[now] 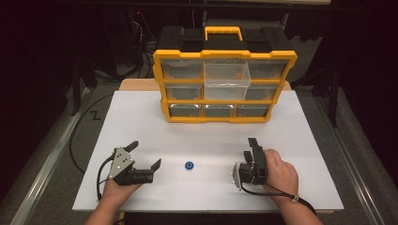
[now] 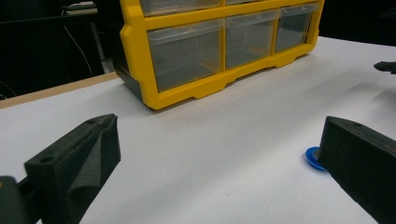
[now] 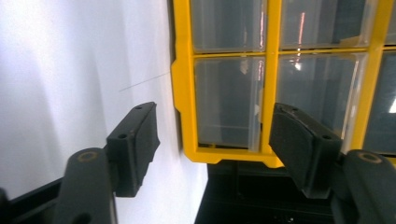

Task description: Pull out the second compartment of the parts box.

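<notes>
From the high view I see the white table (image 1: 141,122) with the yellow drawer cabinet (image 1: 224,86) standing at 12 o'clock, near the far edge. Its middle top drawer (image 1: 226,75) is pulled out toward me and looks clear. The small blue ring (image 1: 189,165) lies flat on the table at about 6 o'clock from the cabinet, between my two tools and well apart from the cabinet. My left gripper (image 1: 146,154) rests at 9 o'clock from the ring, near it but not touching; its jaws are spread wide and nothing is between them. In the left gripper view the blue ring (image 2: 314,157) shows just beside the right black jaw, partly hidden behind it, and I cannot tell if they touch. My right gripper (image 1: 254,143) is at 3 o'clock from the ring, turned on its side, with the jaws pointing to the cabinet at 12 o'clock. In the right gripper view the right gripper (image 3: 212,128) has its jaws apart and they grip nothing; the cabinet's drawers (image 3: 229,100) fill the space behind them.
</notes>
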### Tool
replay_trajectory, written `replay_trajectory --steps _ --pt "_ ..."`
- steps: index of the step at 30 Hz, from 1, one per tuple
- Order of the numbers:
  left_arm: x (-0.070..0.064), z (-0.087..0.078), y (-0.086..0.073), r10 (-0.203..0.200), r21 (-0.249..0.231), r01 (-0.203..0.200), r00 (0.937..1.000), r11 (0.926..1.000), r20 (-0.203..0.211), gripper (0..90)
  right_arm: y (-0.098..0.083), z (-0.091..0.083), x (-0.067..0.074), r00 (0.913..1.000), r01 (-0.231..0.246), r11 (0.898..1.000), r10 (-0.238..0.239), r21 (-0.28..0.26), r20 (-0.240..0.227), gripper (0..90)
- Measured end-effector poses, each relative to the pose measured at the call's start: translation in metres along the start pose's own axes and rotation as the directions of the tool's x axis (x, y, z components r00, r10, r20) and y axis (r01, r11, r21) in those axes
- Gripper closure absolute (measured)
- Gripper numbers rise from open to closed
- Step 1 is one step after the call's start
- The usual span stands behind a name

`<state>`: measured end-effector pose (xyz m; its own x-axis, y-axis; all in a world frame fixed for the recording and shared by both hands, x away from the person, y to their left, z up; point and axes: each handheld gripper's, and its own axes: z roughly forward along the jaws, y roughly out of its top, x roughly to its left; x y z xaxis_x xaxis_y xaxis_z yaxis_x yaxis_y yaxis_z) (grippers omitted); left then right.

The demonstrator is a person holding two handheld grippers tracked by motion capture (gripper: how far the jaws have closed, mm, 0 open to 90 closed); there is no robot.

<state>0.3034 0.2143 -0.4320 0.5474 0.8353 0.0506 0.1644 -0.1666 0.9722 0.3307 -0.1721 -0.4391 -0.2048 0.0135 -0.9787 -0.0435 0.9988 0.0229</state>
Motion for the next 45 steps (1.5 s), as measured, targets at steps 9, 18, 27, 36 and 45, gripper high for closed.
replay_trajectory --steps 9,18,27,36,45 --pt "-0.001 0.001 0.0 0.001 0.005 -0.001 1.0 1.0 0.0 0.0 -0.001 0.006 0.0 0.9999 -0.01 1.0 0.01 -0.015 -0.007 13.0" --pt "0.0 0.001 -0.001 -0.001 0.01 0.001 1.0 0.9999 -0.004 0.0 -0.001 0.006 0.001 0.9999 0.001 1.0 -0.001 -0.031 -0.016 0.7" --pt "0.0 0.001 -0.001 -0.011 0.011 0.011 0.9999 0.9999 -0.003 0.0 -0.007 0.009 -0.006 0.9834 -0.169 0.985 0.166 -0.027 -0.072 0.7" --pt "0.0 0.001 0.0 -0.012 0.009 0.012 0.9999 0.9999 -0.002 0.0 -0.014 0.013 -0.008 0.9314 -0.338 0.941 0.335 0.0 -0.142 0.8" --pt "0.0 0.002 0.0 -0.013 0.008 0.013 0.9999 0.9999 -0.002 0.0 -0.018 0.015 -0.01 0.8499 -0.494 0.87 0.485 0.011 -0.206 1.3"
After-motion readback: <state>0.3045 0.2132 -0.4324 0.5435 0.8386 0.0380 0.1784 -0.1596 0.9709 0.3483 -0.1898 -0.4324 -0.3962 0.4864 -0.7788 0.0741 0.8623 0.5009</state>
